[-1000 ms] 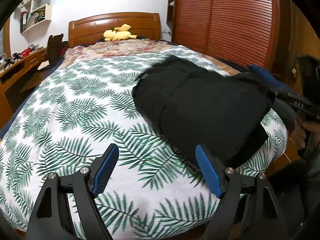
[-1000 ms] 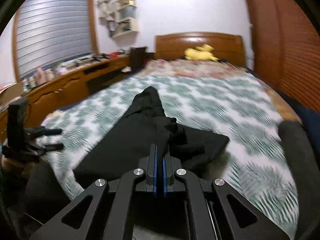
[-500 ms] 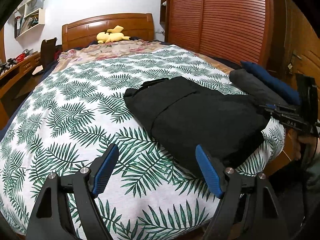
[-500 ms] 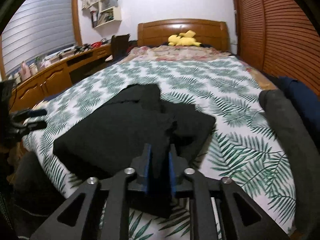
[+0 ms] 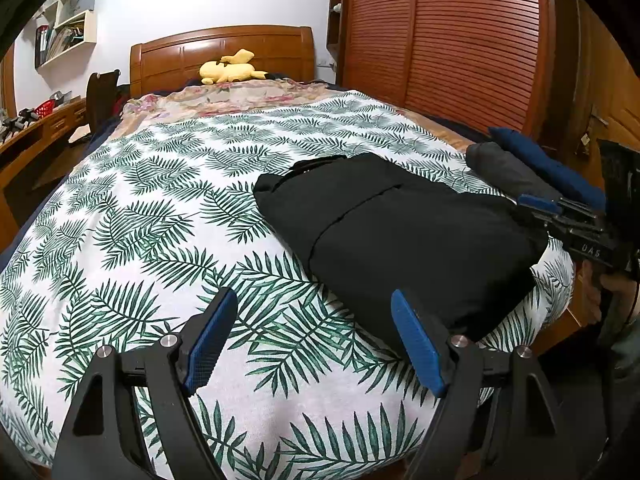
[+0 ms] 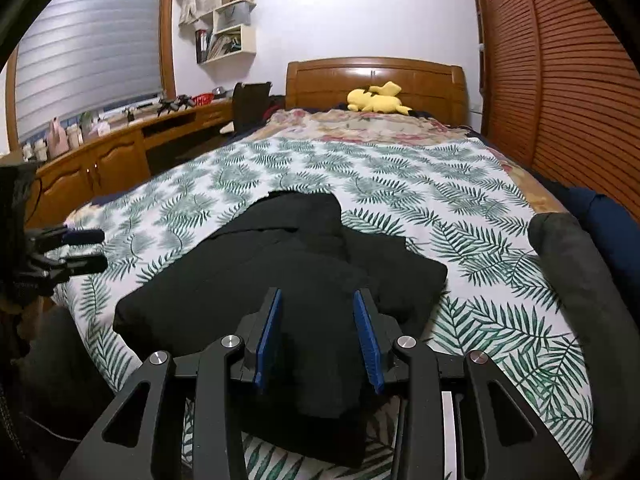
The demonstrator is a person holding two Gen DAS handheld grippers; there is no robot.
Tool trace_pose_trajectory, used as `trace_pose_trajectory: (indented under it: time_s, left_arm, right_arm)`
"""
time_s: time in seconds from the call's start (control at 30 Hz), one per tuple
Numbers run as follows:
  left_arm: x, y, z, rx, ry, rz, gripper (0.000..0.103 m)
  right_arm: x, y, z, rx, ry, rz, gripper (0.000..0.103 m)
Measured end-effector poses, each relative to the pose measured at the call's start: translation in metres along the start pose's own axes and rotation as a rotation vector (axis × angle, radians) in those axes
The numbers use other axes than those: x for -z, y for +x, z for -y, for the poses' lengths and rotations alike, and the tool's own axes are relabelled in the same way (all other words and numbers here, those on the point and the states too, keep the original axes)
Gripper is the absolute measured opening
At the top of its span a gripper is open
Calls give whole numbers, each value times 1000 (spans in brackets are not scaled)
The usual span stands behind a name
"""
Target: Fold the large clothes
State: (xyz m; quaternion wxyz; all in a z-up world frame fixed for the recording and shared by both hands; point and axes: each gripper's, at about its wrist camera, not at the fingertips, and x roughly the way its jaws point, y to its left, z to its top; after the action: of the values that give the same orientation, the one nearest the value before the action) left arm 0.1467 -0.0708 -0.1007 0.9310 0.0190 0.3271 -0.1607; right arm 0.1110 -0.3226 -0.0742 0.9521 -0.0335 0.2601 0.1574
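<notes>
A folded black garment (image 5: 404,236) lies on the fern-print bed (image 5: 160,216), near its foot corner. The left tongs (image 5: 312,336) hang wide apart over bare bedspread, holding nothing. The right tongs (image 6: 318,332) are opening, the garment's edge between their blue pads but no longer pinched.

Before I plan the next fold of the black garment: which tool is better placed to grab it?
Right. The right tool straddles the black garment, jaws opening. The left tool hovers open over bare bedspread.
</notes>
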Motion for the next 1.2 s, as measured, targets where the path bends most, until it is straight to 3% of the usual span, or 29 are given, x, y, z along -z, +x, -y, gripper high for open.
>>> trace_pose_trajectory:
  time_s: [0.23, 0.37, 0.73, 0.93, 1.2]
  left_arm:
    - [-5, 7, -1, 12, -2, 16, 80]
    - [-13, 16, -1, 17, 7, 26, 80]
    - [-48, 68, -8, 61, 36, 33, 80]
    - [-70, 112, -9, 81, 55, 6, 80]
    - [-85, 157, -17, 47, 48, -55, 80]
  right_arm:
    - [0, 24, 13, 58, 29, -133, 38]
    - [-3, 27, 16, 73, 41, -142, 39]
    - [5, 31, 16, 111, 110, -170, 67]
    - [21, 25, 16, 92, 189, -202, 68]
    - [26, 27, 23, 38, 239, -220, 68]
